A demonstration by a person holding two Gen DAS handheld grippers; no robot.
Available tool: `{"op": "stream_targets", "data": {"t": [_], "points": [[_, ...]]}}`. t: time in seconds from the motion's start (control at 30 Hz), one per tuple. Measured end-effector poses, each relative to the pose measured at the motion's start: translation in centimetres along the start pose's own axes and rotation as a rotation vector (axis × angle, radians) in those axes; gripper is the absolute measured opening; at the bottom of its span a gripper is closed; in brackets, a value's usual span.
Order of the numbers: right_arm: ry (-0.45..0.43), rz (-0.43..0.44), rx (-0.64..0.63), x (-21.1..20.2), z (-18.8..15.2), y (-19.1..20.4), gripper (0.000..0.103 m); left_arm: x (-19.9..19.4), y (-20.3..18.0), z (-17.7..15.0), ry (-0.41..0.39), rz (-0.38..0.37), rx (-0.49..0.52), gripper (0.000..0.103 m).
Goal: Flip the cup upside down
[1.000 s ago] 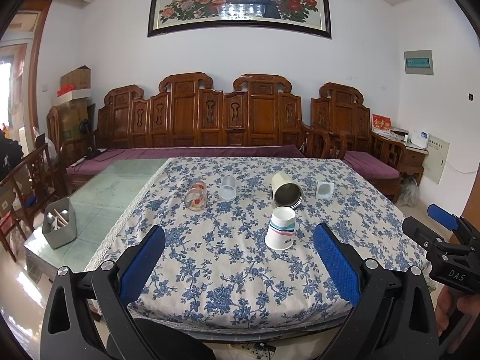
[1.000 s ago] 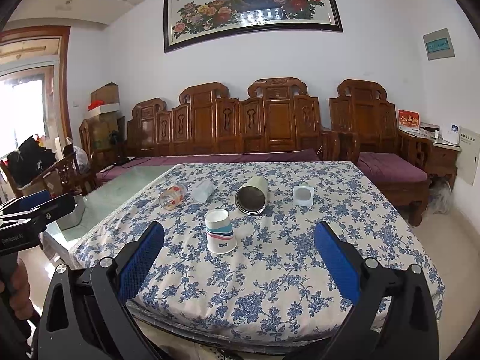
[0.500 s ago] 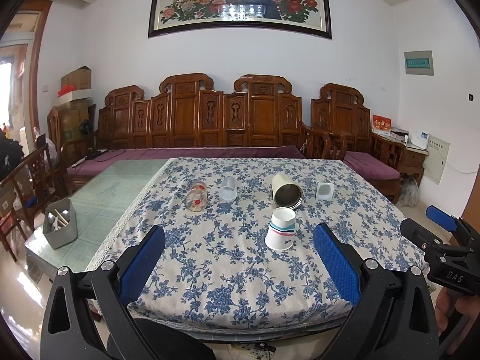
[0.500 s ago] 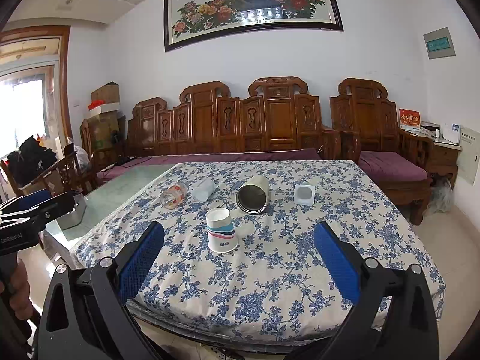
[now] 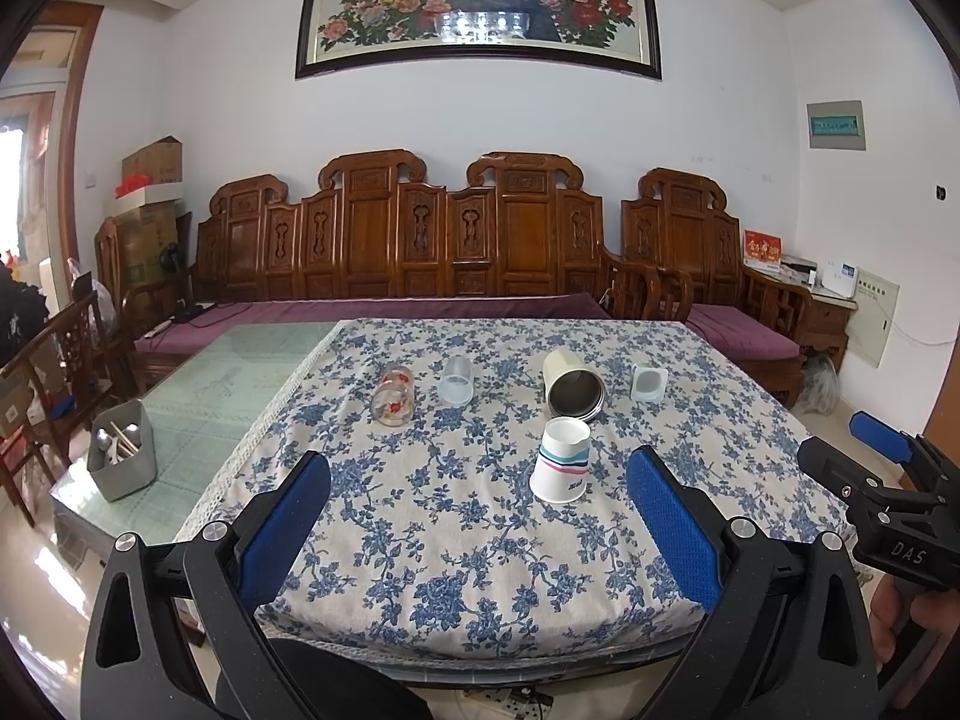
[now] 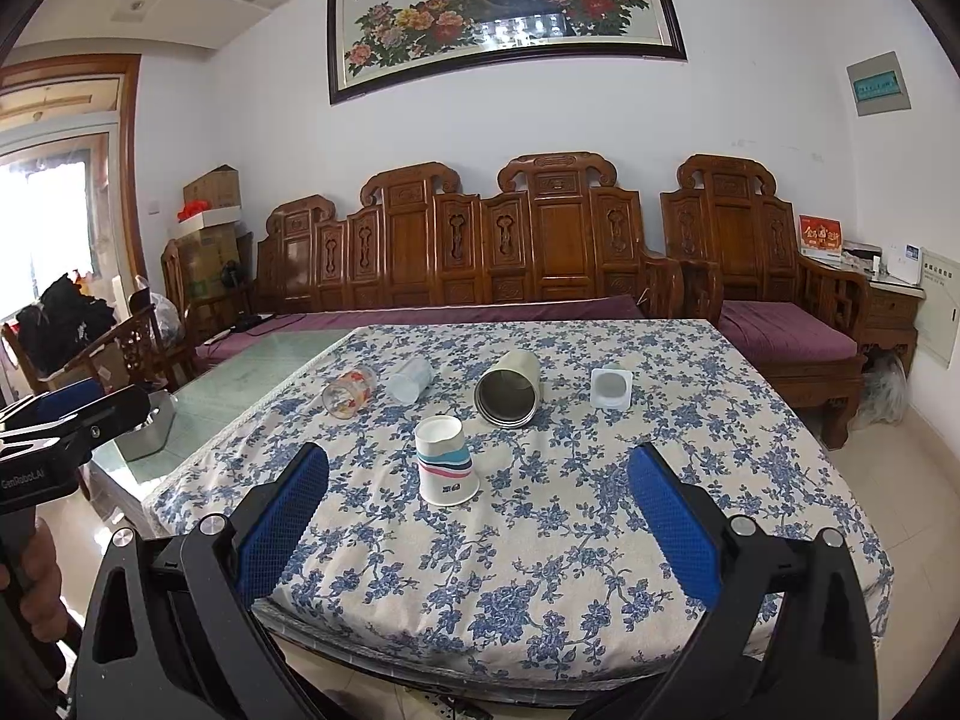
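Observation:
A white paper cup [image 5: 561, 461] with coloured stripes stands upside down, wide rim on the blue floral tablecloth [image 5: 480, 528]; it also shows in the right wrist view [image 6: 446, 460]. My left gripper [image 5: 478, 516] is open and empty, held back near the table's front edge, the cup ahead and slightly right. My right gripper [image 6: 477, 519] is open and empty, also back from the front edge, the cup ahead and slightly left. The right gripper's body [image 5: 888, 498] shows at the right of the left wrist view.
Behind the cup lie a cream metal tumbler [image 5: 571, 387], a clear plastic cup [image 5: 456, 381] and a flowered glass [image 5: 393, 399] on their sides, and a small white cup [image 5: 647, 382]. A grey cutlery holder [image 5: 123, 456] stands on the bare glass at left. Wooden benches [image 5: 450, 240] line the wall.
Nothing has moved on the table. Both grippers stay open and have drifted only very slightly.

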State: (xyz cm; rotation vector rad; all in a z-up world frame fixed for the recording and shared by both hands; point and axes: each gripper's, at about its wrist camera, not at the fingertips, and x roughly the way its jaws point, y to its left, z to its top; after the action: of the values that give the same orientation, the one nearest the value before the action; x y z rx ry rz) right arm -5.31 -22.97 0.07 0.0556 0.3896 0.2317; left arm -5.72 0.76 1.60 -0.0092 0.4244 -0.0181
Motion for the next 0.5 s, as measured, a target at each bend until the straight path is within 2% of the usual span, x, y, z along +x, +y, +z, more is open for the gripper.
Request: {"op": "stream_targets", "data": {"t": [0.5], "points": [[0.001, 0.004, 0.008, 0.02, 0.03, 0.27, 0.1, -0.1, 0.02, -0.04, -0.003, 0.0, 0.002, 0.095]]}}
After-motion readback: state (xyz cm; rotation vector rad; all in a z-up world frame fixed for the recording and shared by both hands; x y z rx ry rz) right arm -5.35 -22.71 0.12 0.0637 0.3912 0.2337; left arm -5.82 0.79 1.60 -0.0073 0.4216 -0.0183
